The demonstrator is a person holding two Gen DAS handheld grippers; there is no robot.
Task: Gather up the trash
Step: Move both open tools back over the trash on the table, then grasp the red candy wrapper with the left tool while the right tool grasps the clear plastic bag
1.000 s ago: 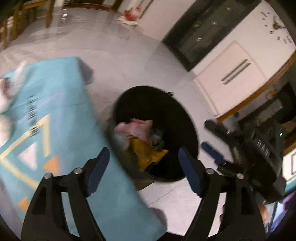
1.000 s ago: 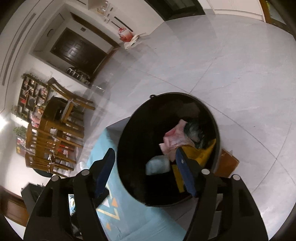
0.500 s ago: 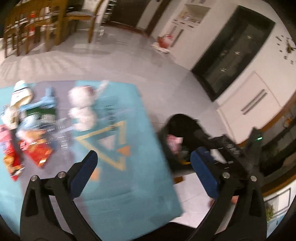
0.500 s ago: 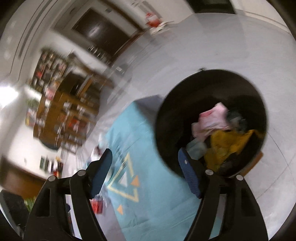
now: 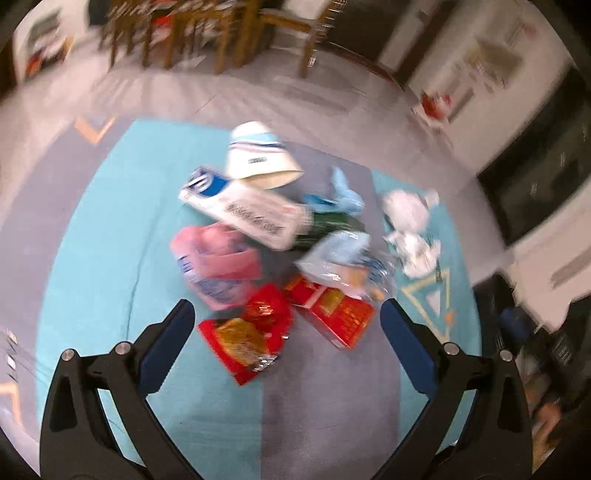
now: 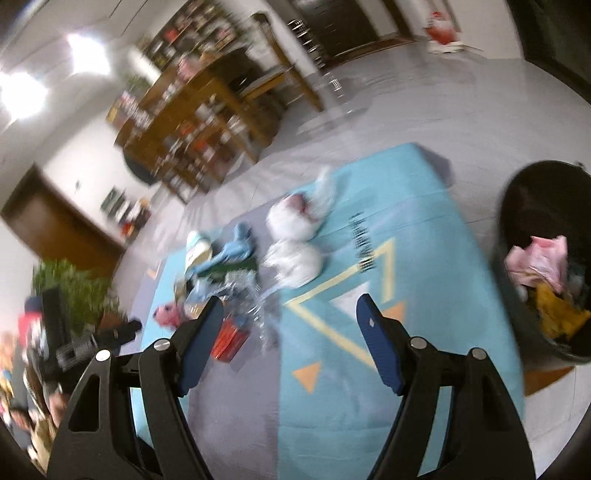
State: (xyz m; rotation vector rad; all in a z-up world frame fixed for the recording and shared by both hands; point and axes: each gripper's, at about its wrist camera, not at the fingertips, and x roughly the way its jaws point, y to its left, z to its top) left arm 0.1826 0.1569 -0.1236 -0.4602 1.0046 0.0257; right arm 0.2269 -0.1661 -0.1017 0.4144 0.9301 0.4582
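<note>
A pile of trash lies on a teal and grey mat (image 5: 92, 258): a red snack bag (image 5: 251, 339), a red box (image 5: 332, 314), a pink bag (image 5: 218, 262), a white and blue carton (image 5: 243, 210), a paper cup (image 5: 258, 155), crumpled white paper (image 5: 410, 229). My left gripper (image 5: 284, 332) is open and empty above the red snack bag. My right gripper (image 6: 291, 317) is open and empty over the mat (image 6: 369, 406). The black bin (image 6: 546, 258), holding pink and yellow trash, stands at the right of the right wrist view.
Wooden chairs (image 5: 229, 29) and a table stand beyond the mat. A shelf unit (image 6: 192, 122) and a plant (image 6: 70, 291) stand at the left. White cabinets (image 5: 554, 229) are at the right. Grey tiled floor surrounds the mat.
Both grippers have swung away from the bin toward the trash pile on the mat. Both stay open and empty.
</note>
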